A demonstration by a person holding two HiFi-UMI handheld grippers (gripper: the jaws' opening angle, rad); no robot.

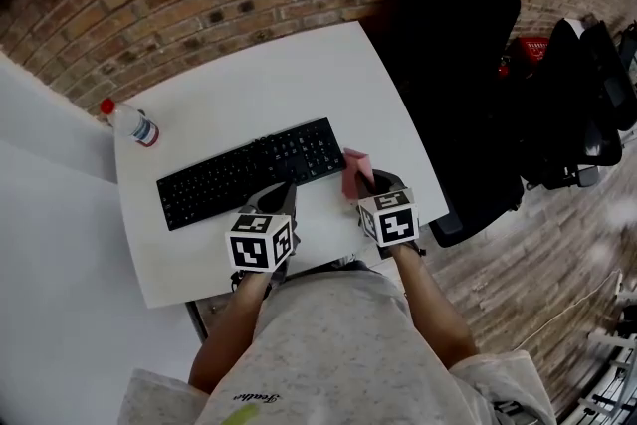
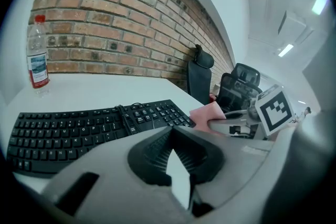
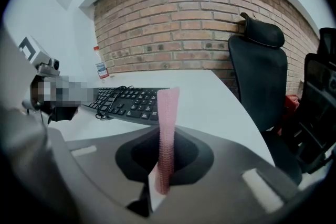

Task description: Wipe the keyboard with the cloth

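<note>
The right gripper is clenched on the pink cloth – upright and edge-on, its lower end buried between the jaws. The left gripper is closed on nothing. The keyboard lies just ahead of both – whether the cloth touches it is unclear.

wear: light grey speckled shirt; short sleeves; small dark script and yellow-green patch on its front | left gripper: grey shell; black ribbed pads; white left cube with black square markers | right gripper: same grey shell; right cube marked alike
</note>
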